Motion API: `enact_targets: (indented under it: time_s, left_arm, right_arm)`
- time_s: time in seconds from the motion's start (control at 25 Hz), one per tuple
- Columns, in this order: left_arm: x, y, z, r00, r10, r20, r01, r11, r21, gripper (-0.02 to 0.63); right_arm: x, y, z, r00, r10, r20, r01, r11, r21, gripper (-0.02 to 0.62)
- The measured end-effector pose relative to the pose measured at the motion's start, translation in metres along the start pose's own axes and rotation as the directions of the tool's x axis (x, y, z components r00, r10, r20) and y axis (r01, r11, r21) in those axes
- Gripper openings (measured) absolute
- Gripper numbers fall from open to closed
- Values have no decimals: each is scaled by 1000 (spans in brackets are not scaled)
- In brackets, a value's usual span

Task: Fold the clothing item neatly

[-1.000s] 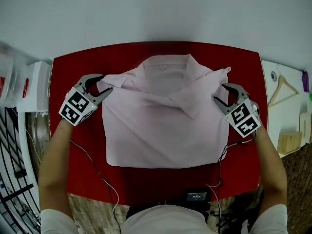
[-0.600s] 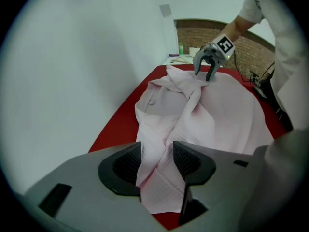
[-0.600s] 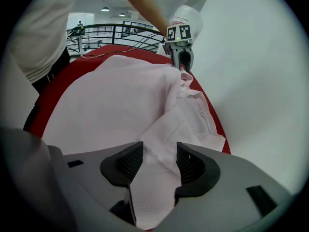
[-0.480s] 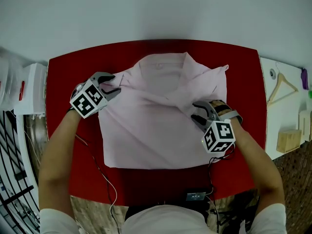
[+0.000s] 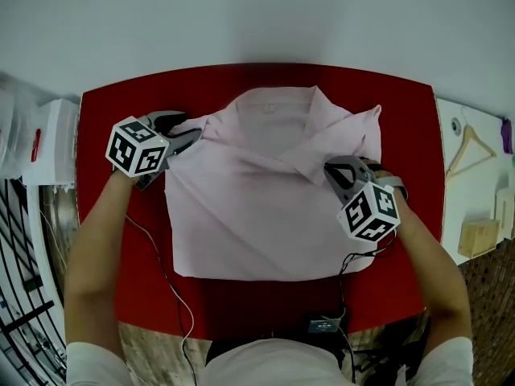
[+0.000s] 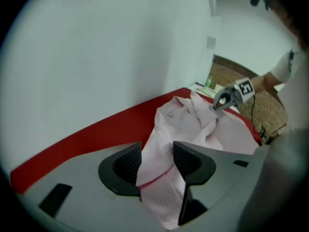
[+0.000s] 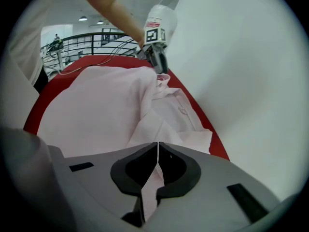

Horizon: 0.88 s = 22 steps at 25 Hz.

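Both grippers hold the shirt (image 5: 257,207); the left gripper (image 5: 187,132) has a bunched fold of cloth filling the gap between its pads (image 6: 126,164), gripped at the shirt's left shoulder corner; the right gripper (image 5: 330,170) has just been closing, and its jaws now meet on a thin fold of the same cloth, pinched at a flap edge near the shirt's right side; in its own view that fold runs up between the pads (image 7: 170,164).

Around them, the shirt lies on a red table (image 5: 105,111), with a pale wall beyond the far edge; two cables (image 5: 173,296) trail off the near edge, where a small black box (image 5: 324,325) sits; right of the table a white top carries a wooden hanger (image 5: 471,147) and a wooden block (image 5: 479,236); left of it stand a white unit (image 5: 56,143) and a dark railing (image 5: 24,304); the right cube (image 5: 370,210) covers part of the shirt's right edge in the head view.

The shirt is pale pink and lies mostly flat, collar at the far side, near hem fairly straight; a flap crosses diagonally from the right toward the middle, and creases gather by the left gripper.

Both forearms (image 5: 96,240) reach in from the near side, each gripper tilted downward and turned inward toward the shirt.
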State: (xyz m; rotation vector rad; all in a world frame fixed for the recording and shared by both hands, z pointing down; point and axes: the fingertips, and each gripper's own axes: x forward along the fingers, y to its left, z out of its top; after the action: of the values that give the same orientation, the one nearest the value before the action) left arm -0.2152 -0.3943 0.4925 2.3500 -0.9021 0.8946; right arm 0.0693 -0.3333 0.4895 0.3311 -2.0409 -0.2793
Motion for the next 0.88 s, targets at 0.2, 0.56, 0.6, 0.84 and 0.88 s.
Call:
enact_targets:
  time_s: [0.2,0.56,0.6,0.84,0.88]
  left_arm:
    - [9,-21,-9,992,-26,-123,55,970,239,207]
    - [25,-19,-19,983,45,-179,12,954,301,207]
    - [26,-17,-20,982,55,-181,-2,960,281,207]
    - [9,-2,-1,997,56,-47,-54,998,40,37]
    - [4,1,2,997,61,-37,-61,998,21,31]
  right_arm:
    - [-2,-24,12,999,-18,48,15,998,67,23]
    - [13,37,13,990,129,55,-129,992,-3,221]
    - [18,38,10,993,115,39,-114,993,-13,219]
    - [16,25,14,996,88,17,-89,994,63,85]
    - [13,19,15,997,73,20,-74,995,63,38]
